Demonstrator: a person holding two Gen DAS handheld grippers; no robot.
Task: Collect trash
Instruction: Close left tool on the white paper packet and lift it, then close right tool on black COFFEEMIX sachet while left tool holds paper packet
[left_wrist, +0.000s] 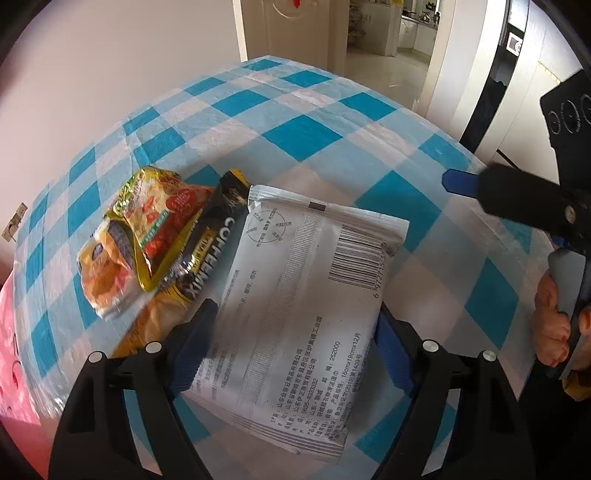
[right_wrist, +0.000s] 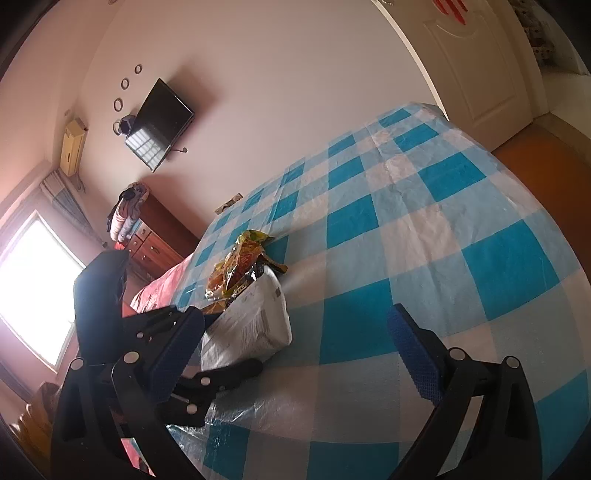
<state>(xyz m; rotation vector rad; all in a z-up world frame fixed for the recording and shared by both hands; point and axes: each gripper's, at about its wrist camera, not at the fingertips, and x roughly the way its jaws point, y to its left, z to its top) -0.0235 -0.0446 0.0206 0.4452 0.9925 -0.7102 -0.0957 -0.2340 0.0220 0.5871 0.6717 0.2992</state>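
A white wipes packet with a barcode lies on the blue-checked tablecloth. My left gripper straddles its near end, with a blue pad on each side, touching or nearly touching. Left of it lie a black coffee-mix sachet and yellow snack wrappers. In the right wrist view the white packet and the wrappers sit to the left. My right gripper is open and empty above the cloth, to the right of the packet.
The right gripper's body and the hand holding it show at the right edge of the left wrist view. A doorway lies beyond the table. A wall TV and a wooden dresser stand left. A pink cloth lies beside the table.
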